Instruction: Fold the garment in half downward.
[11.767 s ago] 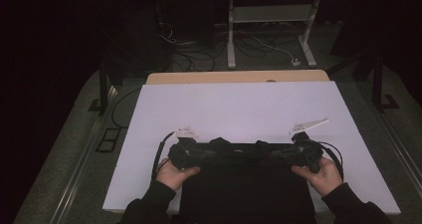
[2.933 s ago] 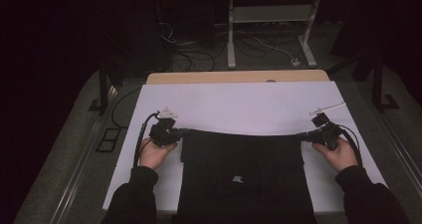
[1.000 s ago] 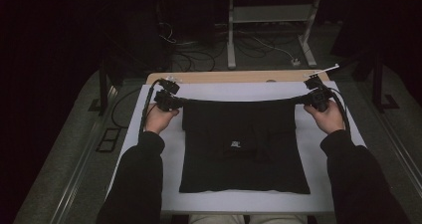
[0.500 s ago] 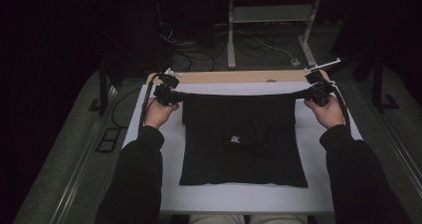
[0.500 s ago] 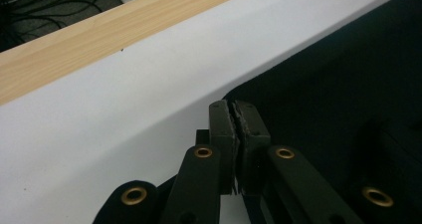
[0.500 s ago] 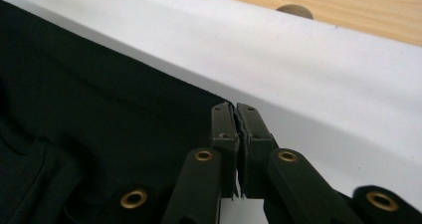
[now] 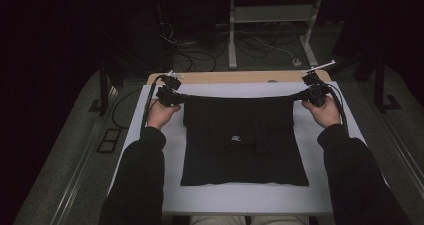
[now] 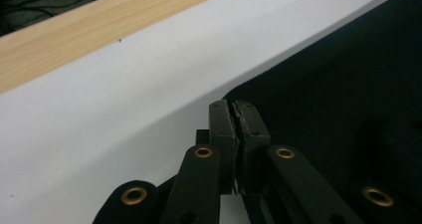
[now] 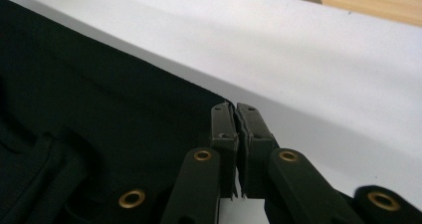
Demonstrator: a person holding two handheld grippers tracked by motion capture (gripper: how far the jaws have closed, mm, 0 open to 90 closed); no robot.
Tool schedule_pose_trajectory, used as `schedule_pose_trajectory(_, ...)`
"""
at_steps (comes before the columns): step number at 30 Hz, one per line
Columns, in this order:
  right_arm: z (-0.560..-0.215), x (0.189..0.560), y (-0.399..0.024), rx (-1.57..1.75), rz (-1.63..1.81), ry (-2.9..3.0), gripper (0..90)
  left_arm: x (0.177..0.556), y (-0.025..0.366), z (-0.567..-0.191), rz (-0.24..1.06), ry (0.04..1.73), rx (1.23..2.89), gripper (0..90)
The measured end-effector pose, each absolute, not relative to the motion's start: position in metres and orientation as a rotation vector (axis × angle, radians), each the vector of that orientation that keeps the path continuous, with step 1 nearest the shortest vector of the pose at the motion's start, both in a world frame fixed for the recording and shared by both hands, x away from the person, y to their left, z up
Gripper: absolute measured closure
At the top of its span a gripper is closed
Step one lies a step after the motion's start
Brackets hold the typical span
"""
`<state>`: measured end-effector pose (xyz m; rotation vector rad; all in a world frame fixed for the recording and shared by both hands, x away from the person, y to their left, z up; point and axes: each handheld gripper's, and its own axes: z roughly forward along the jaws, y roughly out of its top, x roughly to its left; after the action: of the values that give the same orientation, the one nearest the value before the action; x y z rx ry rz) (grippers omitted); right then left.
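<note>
I have the black fabric garment (image 7: 243, 140), a folded dark cloth with a small pale label near its middle, lying flat on the white sheet-covered table top (image 7: 345, 115), its far edge pulled into a straight band close to the bare wooden strip (image 7: 240, 77) at the table's back. My left gripper (image 7: 172, 96) is clamped on the far left corner of the cloth, and in the left gripper view the two pads (image 8: 221, 129) sit pressed together with the hem pinched between them. My right gripper (image 7: 312, 94) is clamped the same way on the far right corner; the right gripper view shows its jaws closed tight on the edge.

To finish this spreading step well, I judge I should keep both hands level and equally far from me so the far hem stays parallel to the table's back edge, hold gentle outward tension to take out slack, lower the corners onto the sheet, and only then part the jaws. The lower part looks smooth, though the dim light makes small wrinkles hard to rule out.

Against the frame from half a second back, little differs: the cloth and both grippers sit much as they did. Compared with three seconds back, the garment has been drawn well away from me toward the far edge.
</note>
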<state>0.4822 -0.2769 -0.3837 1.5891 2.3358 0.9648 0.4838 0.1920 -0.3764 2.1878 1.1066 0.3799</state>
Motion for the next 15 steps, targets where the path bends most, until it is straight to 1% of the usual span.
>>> schedule_pose_trajectory(8, -0.400, 0.492, -0.280, 1.638, 0.975, 2.348, 84.9, 0.492, 0.192, -0.389, 0.355, 1.120, 2.189, 85.8)
schedule_pose_trajectory(12, -0.405, 0.494, -0.279, 1.660, 0.996, 2.362, 83.7, 0.494, 0.192, -0.392, 0.268, 1.197, 2.155, 84.1)
schedule_pose_trajectory(15, -0.406, 0.493, -0.278, 1.656, 0.990, 2.372, 79.4, 0.494, 0.194, -0.394, 0.238, 1.214, 2.149, 82.6)
